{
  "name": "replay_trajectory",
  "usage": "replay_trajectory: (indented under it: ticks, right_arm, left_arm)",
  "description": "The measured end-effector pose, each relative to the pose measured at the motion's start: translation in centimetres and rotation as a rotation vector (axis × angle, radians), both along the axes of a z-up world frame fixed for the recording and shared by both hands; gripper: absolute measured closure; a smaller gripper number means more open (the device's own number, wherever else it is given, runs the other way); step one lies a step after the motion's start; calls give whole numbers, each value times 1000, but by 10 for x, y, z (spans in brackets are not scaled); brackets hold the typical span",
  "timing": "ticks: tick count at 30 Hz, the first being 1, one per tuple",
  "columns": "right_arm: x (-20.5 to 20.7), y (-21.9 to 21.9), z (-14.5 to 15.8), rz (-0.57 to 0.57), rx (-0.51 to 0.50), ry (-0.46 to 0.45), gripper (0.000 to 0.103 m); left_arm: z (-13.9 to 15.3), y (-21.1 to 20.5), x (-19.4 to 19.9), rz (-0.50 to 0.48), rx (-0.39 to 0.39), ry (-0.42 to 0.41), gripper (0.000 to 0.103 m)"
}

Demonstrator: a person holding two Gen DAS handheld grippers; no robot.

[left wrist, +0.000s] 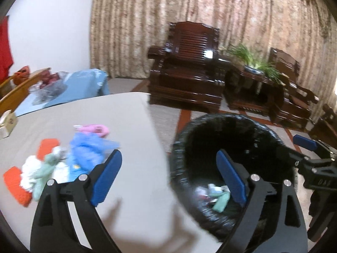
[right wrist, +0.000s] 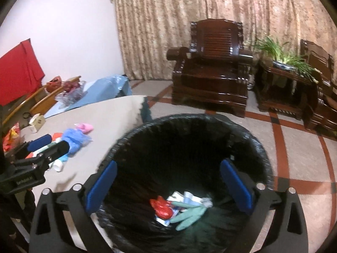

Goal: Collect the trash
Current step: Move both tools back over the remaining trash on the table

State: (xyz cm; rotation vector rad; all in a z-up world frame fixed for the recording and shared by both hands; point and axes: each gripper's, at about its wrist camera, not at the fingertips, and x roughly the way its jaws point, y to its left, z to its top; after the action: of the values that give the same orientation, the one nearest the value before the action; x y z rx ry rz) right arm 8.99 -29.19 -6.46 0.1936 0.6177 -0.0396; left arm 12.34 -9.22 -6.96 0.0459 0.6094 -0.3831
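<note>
A black-lined trash bin (left wrist: pixel 181 147) (right wrist: pixel 254 143) stands beside the beige table (left wrist: pixel 126 130) (right wrist: pixel 99 126). Inside it lie a green glove (right wrist: pixel 188 214), a red wrapper (right wrist: pixel 161 207) and white scraps. On the table sits a trash pile: blue plastic (left wrist: pixel 84 149) (right wrist: pixel 74 138), a pink piece (left wrist: pixel 94 129) (right wrist: pixel 84 127), orange packets (left wrist: pixel 15 184), white tissue (left wrist: pixel 30 170) and a green glove (left wrist: pixel 45 172). My left gripper (left wrist: pixel 169 172) is open and empty, straddling the table edge and the bin. My right gripper (right wrist: pixel 168 186) is open and empty above the bin.
A small box (left wrist: pixel 7 123) (right wrist: pixel 38 122) sits at the table's far left. Dark wooden armchairs (left wrist: pixel 185 67) (right wrist: pixel 212 67) and a potted plant (right wrist: pixel 282 57) stand on the tiled floor beyond. A blue-covered surface with bags (left wrist: pixel 69 86) lies behind the table.
</note>
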Motion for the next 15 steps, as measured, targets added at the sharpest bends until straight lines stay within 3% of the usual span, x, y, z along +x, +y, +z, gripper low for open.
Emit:
replay_trajectory:
  ticks: [15]
  right_arm:
    - [61,116,1,233,9,-34,6]
  left_arm:
    - [7,136,2,298,59,-36,14]
